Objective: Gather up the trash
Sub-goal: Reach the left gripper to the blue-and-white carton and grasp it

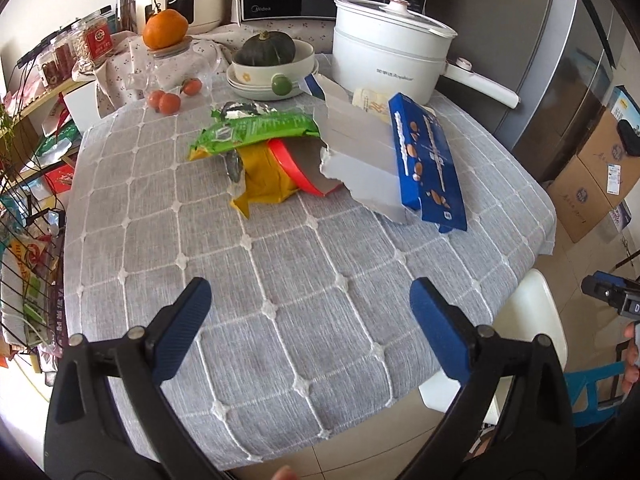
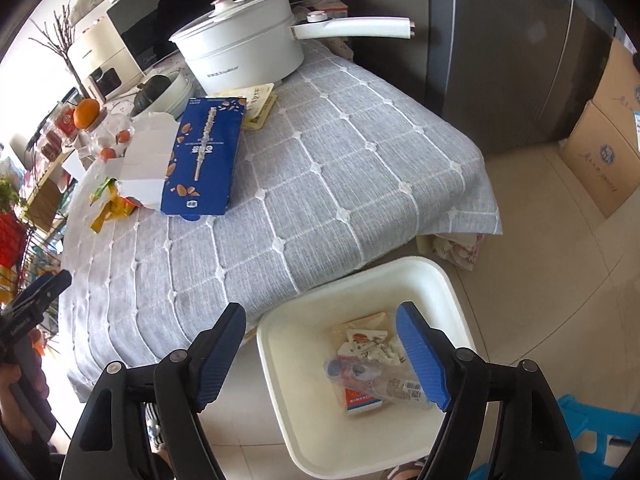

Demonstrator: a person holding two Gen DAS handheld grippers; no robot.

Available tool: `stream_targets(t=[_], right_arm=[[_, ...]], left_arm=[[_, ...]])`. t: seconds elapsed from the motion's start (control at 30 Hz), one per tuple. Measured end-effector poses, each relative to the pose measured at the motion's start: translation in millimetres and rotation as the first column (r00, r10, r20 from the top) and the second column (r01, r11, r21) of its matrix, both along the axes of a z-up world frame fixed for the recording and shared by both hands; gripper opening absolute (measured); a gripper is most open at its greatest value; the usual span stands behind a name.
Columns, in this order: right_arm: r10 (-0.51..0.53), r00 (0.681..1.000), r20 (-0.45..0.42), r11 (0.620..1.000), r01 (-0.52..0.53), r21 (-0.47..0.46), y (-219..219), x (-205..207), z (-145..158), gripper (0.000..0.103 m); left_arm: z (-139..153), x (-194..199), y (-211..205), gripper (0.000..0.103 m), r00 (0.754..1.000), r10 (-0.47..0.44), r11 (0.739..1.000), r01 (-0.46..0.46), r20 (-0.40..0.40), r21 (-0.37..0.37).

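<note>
A pile of trash lies mid-table: a green snack wrapper (image 1: pixel 256 130), a yellow packet (image 1: pixel 264 180), a red-edged piece (image 1: pixel 296 170) and a torn blue and white carton (image 1: pixel 430 160), also in the right wrist view (image 2: pixel 204 158). My left gripper (image 1: pixel 310 300) is open and empty above the near table edge, short of the pile. My right gripper (image 2: pixel 320 326) is open and empty above a white bin (image 2: pixel 360 280) on the floor beside the table. The bin holds several wrappers and a plastic bottle (image 2: pixel 376 376).
A white electric pot (image 1: pixel 390 60) with a long handle, a bowl with a squash (image 1: pixel 266 50), tangerines (image 1: pixel 166 102) and a glass jar stand at the table's far side. A microwave stands behind them. A fridge (image 2: pixel 520 40) and cardboard boxes (image 2: pixel 604 152) are at the right. A wire rack stands at the left.
</note>
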State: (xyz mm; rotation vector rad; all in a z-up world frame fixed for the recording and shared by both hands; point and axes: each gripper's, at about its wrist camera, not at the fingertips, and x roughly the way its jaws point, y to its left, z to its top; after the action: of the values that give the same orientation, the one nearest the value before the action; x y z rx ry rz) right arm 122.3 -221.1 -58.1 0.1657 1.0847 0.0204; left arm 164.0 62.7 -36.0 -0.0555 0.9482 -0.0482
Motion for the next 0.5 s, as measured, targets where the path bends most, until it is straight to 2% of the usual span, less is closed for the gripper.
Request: stream_targets(t=[0.1,0.2,0.43,0.5], right_arm=[[0.02,1.0,0.006,1.0,-0.02,-0.008,10.5,11.1,1.5,0.08],[0.018,1.0,0.007,0.999,-0.018,-0.035,15.9,20.9,-0.8,0.08],[0.028,0.999,-0.019,0.996,-0.029,-0.086,17.5,39.2,-9.5,0.08],[0.035,0.999,-0.023,0.994,-0.037,-0.1,16.8,43.6,-12.1,0.08]], left_arm=[[-1.6,25.9,2.9,0.085,1.0,-0.017,0.999,0.017,0.006,-0.046],[-7.2,53.3,5.3,0.081,1.0,-0.012,0.995,0.014,0.019,-0.097],[-30.0,103.9,-3.2,0.073,0.998,0.007,0.993,0.002,0.068,-0.12],[-36.3,113.6,-4.1,0.066,0.998,0.002,0.986,0.009,0.069,-0.167]])
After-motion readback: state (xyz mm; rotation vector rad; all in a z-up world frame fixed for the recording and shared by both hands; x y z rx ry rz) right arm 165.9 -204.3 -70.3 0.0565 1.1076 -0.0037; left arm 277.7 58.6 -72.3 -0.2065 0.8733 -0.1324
